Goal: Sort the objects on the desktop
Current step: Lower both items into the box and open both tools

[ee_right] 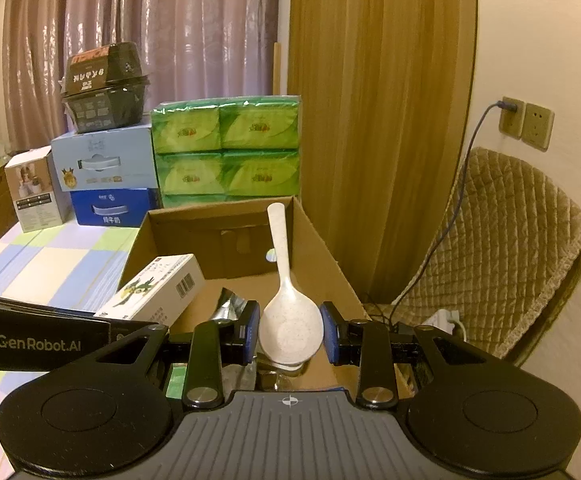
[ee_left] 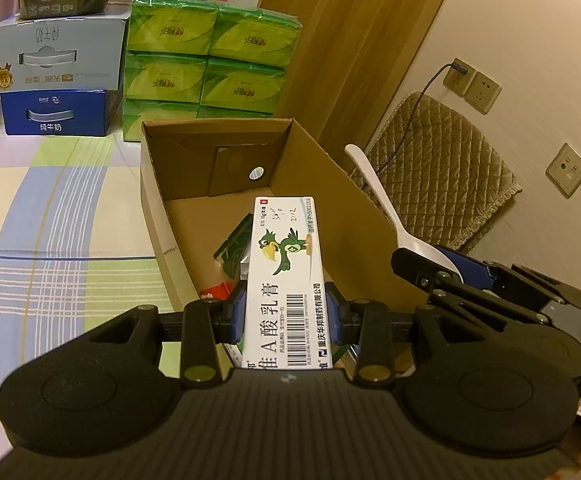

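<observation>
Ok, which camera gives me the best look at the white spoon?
The right wrist view: the white spoon sits centred and whole, its bowl between the pads of the right tool, handle pointing up over the cardboard box. The left wrist view shows it off to the side, its bowl partly hidden.

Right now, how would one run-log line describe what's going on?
left hand-held gripper: shut on ointment box | right hand-held gripper: shut on white spoon | both over open cardboard box

Both views are taken from the wrists, close over the near end of the open cardboard box point(ee_left: 226, 184), angled down and facing the far curtain. The box and green tissue packs point(ee_right: 226, 152) are shared.
</observation>
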`<state>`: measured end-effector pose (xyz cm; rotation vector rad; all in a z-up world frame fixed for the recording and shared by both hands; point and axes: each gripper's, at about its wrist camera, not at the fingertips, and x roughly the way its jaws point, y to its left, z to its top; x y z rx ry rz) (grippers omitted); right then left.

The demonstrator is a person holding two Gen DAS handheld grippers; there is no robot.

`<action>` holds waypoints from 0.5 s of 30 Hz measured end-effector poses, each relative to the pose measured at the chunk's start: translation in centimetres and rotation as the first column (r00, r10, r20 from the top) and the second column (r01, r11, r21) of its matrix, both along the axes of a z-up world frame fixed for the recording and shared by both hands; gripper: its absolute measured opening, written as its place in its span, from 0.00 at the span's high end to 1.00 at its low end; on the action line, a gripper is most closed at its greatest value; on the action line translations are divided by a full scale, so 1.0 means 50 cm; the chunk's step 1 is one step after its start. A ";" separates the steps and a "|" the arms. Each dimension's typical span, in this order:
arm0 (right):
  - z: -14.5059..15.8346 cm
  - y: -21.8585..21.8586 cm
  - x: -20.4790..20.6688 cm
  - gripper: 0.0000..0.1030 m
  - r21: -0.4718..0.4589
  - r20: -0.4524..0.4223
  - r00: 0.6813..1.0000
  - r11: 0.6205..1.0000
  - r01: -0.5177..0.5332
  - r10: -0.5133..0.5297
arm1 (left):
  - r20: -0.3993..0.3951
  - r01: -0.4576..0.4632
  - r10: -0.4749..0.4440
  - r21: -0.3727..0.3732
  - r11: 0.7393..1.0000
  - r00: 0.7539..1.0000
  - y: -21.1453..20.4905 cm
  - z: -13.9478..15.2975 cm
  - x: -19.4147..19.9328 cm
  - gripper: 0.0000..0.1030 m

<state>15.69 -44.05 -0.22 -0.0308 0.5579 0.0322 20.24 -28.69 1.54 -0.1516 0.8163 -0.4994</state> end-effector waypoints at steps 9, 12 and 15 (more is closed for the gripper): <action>-0.001 0.001 0.003 0.71 0.000 0.000 1.000 1.000 0.001 -0.001 | 0.003 -0.001 0.001 0.009 1.000 1.000 -0.013 -0.002 0.016 0.68; -0.002 -0.003 0.013 0.71 0.002 -0.005 1.000 1.000 0.003 -0.003 | 0.004 -0.003 0.002 0.014 1.000 1.000 -0.018 -0.005 0.019 0.68; -0.004 -0.004 0.018 0.71 0.003 -0.007 1.000 1.000 0.003 -0.003 | 0.012 -0.002 0.001 0.027 1.000 1.000 -0.022 -0.006 0.023 0.60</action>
